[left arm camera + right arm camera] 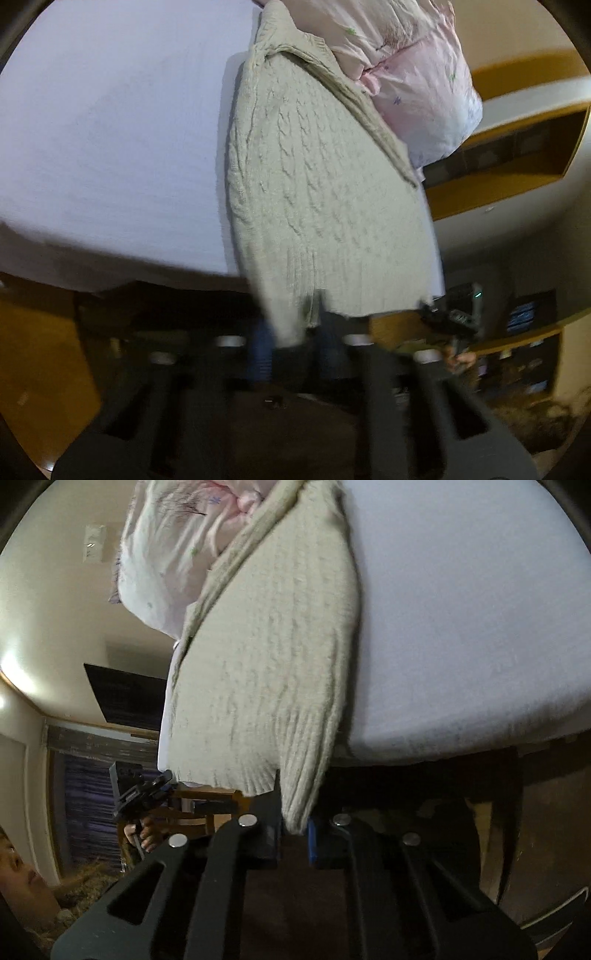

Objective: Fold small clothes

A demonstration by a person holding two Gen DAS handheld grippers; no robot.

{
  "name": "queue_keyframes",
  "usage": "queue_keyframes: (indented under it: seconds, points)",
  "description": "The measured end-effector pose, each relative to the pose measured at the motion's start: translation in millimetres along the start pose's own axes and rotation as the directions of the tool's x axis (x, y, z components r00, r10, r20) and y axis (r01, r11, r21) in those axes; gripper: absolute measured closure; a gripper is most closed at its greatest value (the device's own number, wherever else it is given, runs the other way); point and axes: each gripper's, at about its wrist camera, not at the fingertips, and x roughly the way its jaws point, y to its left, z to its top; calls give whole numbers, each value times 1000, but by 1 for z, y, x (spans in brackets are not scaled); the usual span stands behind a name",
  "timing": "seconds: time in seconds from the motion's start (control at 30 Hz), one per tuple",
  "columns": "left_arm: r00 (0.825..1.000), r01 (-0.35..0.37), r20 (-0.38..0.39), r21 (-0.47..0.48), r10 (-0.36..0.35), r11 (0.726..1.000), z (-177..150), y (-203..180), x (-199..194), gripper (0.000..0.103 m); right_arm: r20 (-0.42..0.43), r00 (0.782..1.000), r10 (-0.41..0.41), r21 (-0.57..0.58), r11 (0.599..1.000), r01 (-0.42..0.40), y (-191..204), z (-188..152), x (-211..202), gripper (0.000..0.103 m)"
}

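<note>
Clenched on the sweater (266, 657) hem: right tool (293, 834), low centre. Likewise left tool (295, 354). Long axis running up-frame over the bench (461, 609) edge, toward pink cloth (413, 74).

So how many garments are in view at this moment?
2. A beige cable-knit sweater is stretched between both grippers, its hem corners pinched off the white table. A pink floral garment lies bunched at its far end. More could be hidden underneath.
</note>
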Motion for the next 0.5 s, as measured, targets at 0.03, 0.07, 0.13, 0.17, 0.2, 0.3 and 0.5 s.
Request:
queue_keyframes:
  seconds: [0.03,0.07,0.13,0.17,0.2,0.3,0.5]
  points:
    - [1000,19,12,-4,-19,1000,-1,-2,-3,96,8,1000,4,-17,1000,-4,6,3,-1,95]
    - [999,26,22,0,-26,1000,-1,-6,-7,96,20,1000,9,-33,999,-8,14,6,-3,95]
    - [998,47,51,21,-48,999,1,-16,-17,96,61,998,17,-82,997,-12,31,17,-13,95]
    - [995,55,78,46,-59,997,7,-26,-26,96,86,996,23,-110,994,-13,40,23,-19,95]
    - [993,52,103,68,-58,996,15,-35,-29,96,124,992,29,-149,989,-10,53,32,-28,95]
    - [978,28,200,146,-58,989,54,-62,-44,96,234,971,51,-249,968,9,91,71,-48,95]
    - [923,-69,384,149,6,986,182,-90,-24,96,470,872,137,-282,959,2,133,193,-51,95]
